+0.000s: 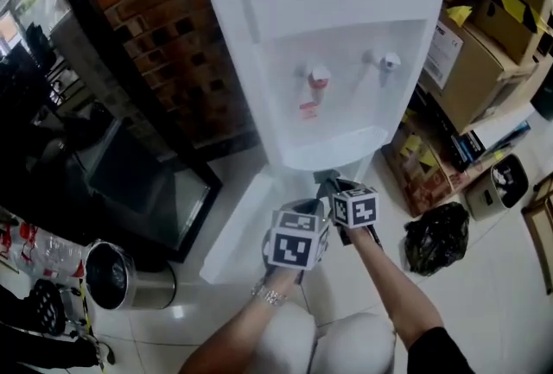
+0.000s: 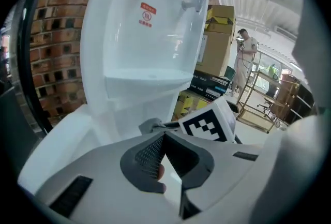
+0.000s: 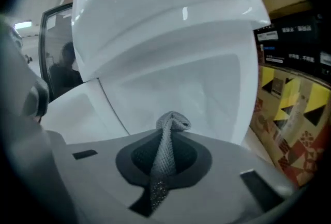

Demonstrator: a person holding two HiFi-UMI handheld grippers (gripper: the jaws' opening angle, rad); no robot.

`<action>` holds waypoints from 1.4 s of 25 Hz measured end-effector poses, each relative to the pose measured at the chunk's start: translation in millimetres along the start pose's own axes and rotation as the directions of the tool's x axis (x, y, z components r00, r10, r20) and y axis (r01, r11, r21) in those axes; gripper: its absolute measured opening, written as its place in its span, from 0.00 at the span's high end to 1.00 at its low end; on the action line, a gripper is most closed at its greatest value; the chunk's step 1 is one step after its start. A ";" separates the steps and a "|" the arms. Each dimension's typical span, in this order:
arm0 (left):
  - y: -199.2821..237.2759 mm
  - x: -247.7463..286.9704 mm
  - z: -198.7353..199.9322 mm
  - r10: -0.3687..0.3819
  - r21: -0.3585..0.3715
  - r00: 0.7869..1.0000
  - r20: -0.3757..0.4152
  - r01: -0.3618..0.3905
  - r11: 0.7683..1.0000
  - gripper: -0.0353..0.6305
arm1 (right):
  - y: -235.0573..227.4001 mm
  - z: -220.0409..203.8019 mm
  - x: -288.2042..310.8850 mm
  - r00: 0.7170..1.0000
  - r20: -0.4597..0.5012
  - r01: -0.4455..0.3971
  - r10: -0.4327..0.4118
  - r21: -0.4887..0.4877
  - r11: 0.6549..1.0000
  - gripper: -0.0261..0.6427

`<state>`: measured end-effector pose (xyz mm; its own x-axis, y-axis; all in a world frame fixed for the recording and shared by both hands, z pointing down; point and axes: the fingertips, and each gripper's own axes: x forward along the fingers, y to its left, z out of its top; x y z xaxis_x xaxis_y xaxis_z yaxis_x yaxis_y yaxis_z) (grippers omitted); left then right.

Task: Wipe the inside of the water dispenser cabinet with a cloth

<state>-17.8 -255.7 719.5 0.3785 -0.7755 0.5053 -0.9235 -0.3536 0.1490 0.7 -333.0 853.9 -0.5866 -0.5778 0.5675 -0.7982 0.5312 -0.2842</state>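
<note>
Two grippers: the left gripper (image 1: 298, 236) and the right gripper (image 1: 344, 193) are side by side, close together, at 6 o'clock from the water dispenser (image 1: 333, 35) in the head view.
Left tongs: in the left gripper view the two jaw tips meet, and I see nothing clamped between them.
Right tongs: closed on the cloth (image 3: 166, 155), which is pinched in a narrow fold between the pads.
Cloth: grey and knitted; a small bunched end stands out beyond the jaw tips toward 12 o'clock in the right gripper view, just in front of the white body of the dispenser.
Cabinet door (image 1: 238, 230): white, swung open, at 9 o'clock from the left gripper.
Cabinet inside: it is under the drip ledge (image 1: 324, 158); the grippers cover most of it, so I cannot tell if the cloth touches it.
Taps: the red tap (image 1: 318, 76) and a second tap (image 1: 389, 61) are in the recess, at 12 o'clock from the grippers.
Brick wall (image 1: 164, 27): at 9 o'clock from the dispenser.
Cardboard boxes (image 1: 484, 53): stacked at 3 o'clock from the dispenser.
Black bag (image 1: 436, 236): on the floor at 3 o'clock from the right gripper.
Metal bin (image 1: 121, 275): at 8 o'clock from the left gripper, well apart.
Person (image 2: 243, 62): standing far behind, seen at 2 o'clock in the left gripper view.
</note>
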 end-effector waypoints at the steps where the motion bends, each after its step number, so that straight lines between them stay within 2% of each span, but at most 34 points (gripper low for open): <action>1: -0.2 2.9 -6.2 0.001 0.001 1.000 0.004 -0.001 1.000 0.94 | 3.2 3.1 8.9 1.000 0.018 -0.013 0.013 -0.015 1.000 0.94; 7: 9.1 10.1 -24.0 0.017 0.000 1.000 -0.012 -0.017 1.000 0.94 | 22.6 43.6 29.4 0.987 0.157 -0.038 0.045 -0.051 0.998 0.94; 9: 18.8 8.3 -26.2 0.031 -0.017 0.999 -0.012 -0.031 0.999 0.94 | 28.6 49.4 30.3 0.982 0.179 -0.049 0.057 -0.048 0.998 0.94; 13: 35.7 4.7 -28.6 0.053 -0.037 0.999 0.009 -0.053 0.998 0.94 | 42.4 48.3 45.3 0.979 0.176 -0.079 0.098 -0.114 0.990 0.94; 16: 41.2 2.4 -31.5 0.063 -0.055 0.998 0.019 -0.062 0.997 0.94 | 47.0 32.8 64.6 0.983 0.127 -0.119 0.134 -0.124 0.985 0.94; 20: 43.4 -2.2 -36.5 0.069 -0.049 0.997 0.017 -0.068 0.997 0.94 | 42.8 -22.3 91.8 0.993 -0.047 -0.113 0.107 -0.130 0.985 0.94; 25: 45.5 -7.8 -30.9 0.070 -0.047 0.997 0.037 -0.068 0.997 0.94 | 40.0 -71.3 103.1 0.980 -0.187 -0.093 0.067 -0.130 0.987 0.94; 28: 43.5 -8.6 -31.3 0.058 -0.049 0.998 0.040 -0.056 0.997 0.94 | 25.7 -82.3 99.0 0.974 -0.219 -0.078 0.056 -0.089 0.993 0.94; 30: 43.4 -8.1 -31.4 0.054 -0.051 0.998 0.039 -0.052 0.997 0.94 | 17.4 -63.4 90.3 0.984 -0.168 -0.070 0.060 -0.050 0.996 0.94; 33: 44.2 -6.2 -32.8 0.052 -0.047 0.998 0.034 -0.051 0.998 0.94 | 11.5 -11.6 68.6 0.998 -0.014 -0.062 0.062 -0.019 0.998 0.94; 35: 44.8 -4.0 -35.2 0.054 -0.040 0.998 0.027 -0.053 0.998 0.94 | 12.5 19.2 53.9 0.994 0.081 -0.065 0.066 -0.016 0.998 0.94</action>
<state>-62.9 -250.0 754.1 0.3296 -0.8076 0.4891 -0.9440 -0.2906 0.1563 -43.5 -369.4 866.1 -0.6473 -0.5899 0.4827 -0.7560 0.5776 -0.3080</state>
